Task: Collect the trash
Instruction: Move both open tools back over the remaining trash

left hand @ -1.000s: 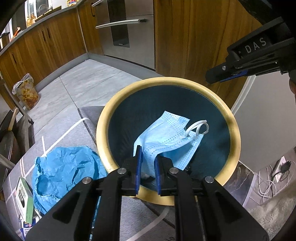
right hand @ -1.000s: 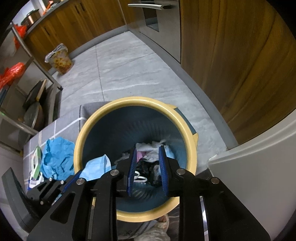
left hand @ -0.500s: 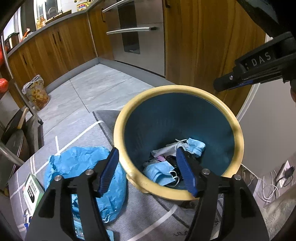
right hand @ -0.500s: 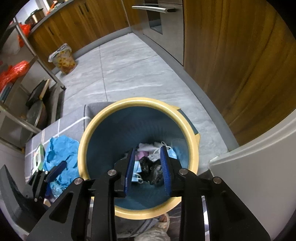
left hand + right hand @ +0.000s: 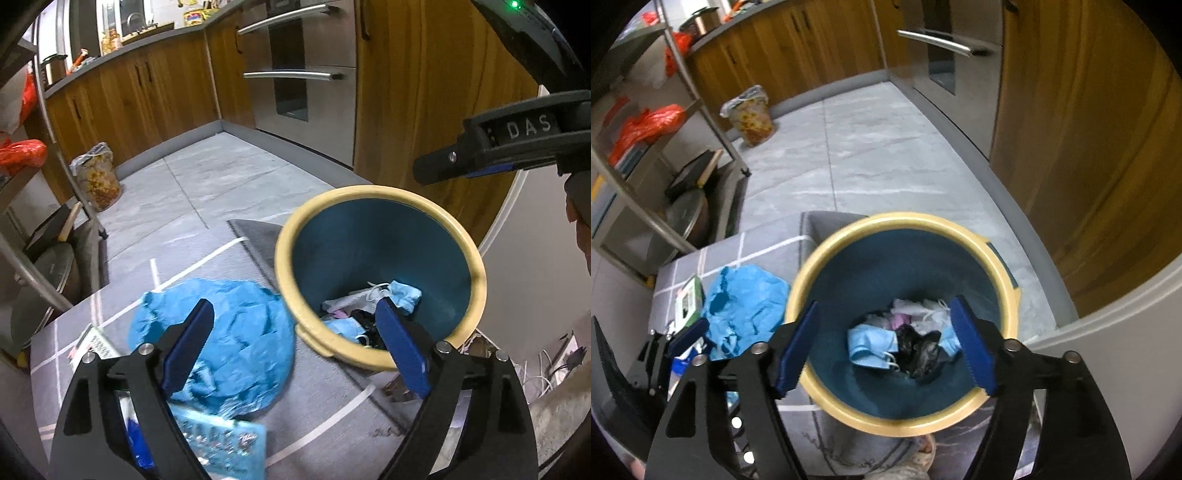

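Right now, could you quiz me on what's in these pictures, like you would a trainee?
1. True or false: the left gripper is shut on a mask.
2. What lies on the grey mat beside the bin: A) a crumpled blue sheet, B) a glass bottle, C) a shoe?
3. Fill in: the bin's rim is ___ in colour.

Key: 1 false, both it and the right gripper are open; 2 A; 3 yellow.

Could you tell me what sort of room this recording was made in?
Most likely a home kitchen: wooden cabinets under a countertop, a built-in stainless oven and a tiled floor, with a yellow-rimmed bin of trash.
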Action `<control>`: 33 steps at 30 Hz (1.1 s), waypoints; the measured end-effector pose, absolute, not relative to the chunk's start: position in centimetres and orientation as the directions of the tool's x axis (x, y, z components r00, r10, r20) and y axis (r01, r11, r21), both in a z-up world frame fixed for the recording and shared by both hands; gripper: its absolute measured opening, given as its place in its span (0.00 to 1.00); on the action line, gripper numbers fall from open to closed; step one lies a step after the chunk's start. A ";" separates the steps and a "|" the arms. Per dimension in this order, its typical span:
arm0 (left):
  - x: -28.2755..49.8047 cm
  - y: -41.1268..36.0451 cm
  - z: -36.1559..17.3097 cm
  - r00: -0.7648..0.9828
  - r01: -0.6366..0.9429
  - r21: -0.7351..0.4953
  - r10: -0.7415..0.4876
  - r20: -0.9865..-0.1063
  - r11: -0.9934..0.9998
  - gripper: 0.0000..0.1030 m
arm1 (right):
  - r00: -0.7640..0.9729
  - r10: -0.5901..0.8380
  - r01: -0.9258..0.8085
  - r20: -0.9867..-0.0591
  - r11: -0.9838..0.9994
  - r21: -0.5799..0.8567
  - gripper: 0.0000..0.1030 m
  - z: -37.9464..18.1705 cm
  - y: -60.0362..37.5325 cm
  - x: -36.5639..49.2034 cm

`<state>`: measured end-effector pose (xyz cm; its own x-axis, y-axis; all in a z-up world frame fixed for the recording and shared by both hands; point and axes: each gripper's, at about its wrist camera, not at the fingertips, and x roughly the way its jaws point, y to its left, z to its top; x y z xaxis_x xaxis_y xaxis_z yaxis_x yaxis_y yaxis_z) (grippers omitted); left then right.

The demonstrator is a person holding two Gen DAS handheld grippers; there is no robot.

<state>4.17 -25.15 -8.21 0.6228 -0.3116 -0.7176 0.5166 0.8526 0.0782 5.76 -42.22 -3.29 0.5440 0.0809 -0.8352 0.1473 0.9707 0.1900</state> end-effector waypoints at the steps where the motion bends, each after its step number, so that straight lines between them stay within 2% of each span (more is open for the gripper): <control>1: 4.0 -24.7 -8.1 0.628 0.510 0.083 -0.305 -0.716 0.856 0.86 | 0.554 0.084 0.135 -0.828 0.973 0.189 0.76 -3.0 -41.7 5.7; 12: 3.1 -18.2 -7.1 0.672 0.416 0.115 -0.220 -0.707 0.902 0.87 | 0.577 0.120 0.070 -0.808 0.978 0.195 0.79 -1.6 -36.9 6.1; 21: 3.3 -10.8 -6.2 0.697 0.269 0.072 -0.143 -0.703 0.960 0.90 | 0.567 0.155 0.029 -0.809 0.978 0.207 0.79 -1.2 -32.0 7.2; 28: 3.4 -6.2 -7.3 0.698 0.182 0.078 -0.073 -0.712 0.980 0.90 | 0.494 0.188 -0.025 -0.849 0.979 0.202 0.80 -3.0 -26.7 9.0; 33: 4.4 -2.8 -8.4 0.680 0.096 0.047 -0.030 -0.733 0.994 0.90 | 0.464 0.170 -0.001 -0.869 0.982 0.191 0.79 -4.1 -25.2 10.1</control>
<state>4.37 -2.82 -8.40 0.6796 -0.0303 -0.7329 0.0955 0.9943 0.0475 10.10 -25.22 -4.07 0.4641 0.1696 -0.8694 -0.0013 0.9816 0.1908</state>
